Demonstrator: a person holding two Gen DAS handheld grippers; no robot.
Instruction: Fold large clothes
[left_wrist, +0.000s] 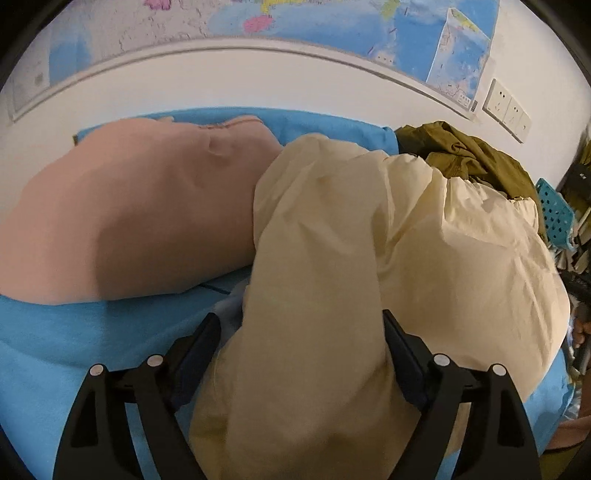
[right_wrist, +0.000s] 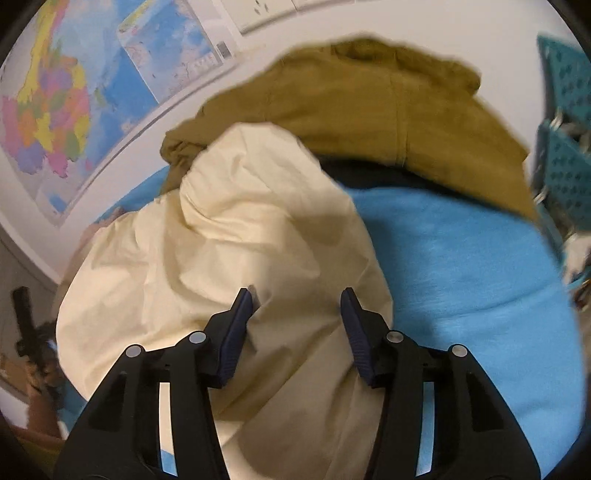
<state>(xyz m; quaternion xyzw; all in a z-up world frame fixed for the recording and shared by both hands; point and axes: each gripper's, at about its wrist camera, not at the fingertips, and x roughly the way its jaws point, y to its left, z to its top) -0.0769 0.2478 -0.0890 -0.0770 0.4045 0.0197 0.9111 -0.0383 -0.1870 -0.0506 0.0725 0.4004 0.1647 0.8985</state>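
Observation:
A large cream garment (left_wrist: 369, 236) lies bunched on the blue-covered table (left_wrist: 55, 332). A thick fold of it runs down between the fingers of my left gripper (left_wrist: 300, 315), which stands wide open; a sliver of blue shows beside the left finger (left_wrist: 207, 332). In the right wrist view the same cream garment (right_wrist: 221, 266) spreads under my right gripper (right_wrist: 297, 291), whose fingers stand apart over the cloth near its right edge, with cloth in the gap but not pinched.
A flat pink garment (left_wrist: 129, 214) lies left of the cream one. An olive jacket (right_wrist: 388, 110) is heaped at the back by the wall. Teal perforated baskets (right_wrist: 565, 122) stand at the right. Bare blue cover (right_wrist: 480, 288) shows right of the cream garment.

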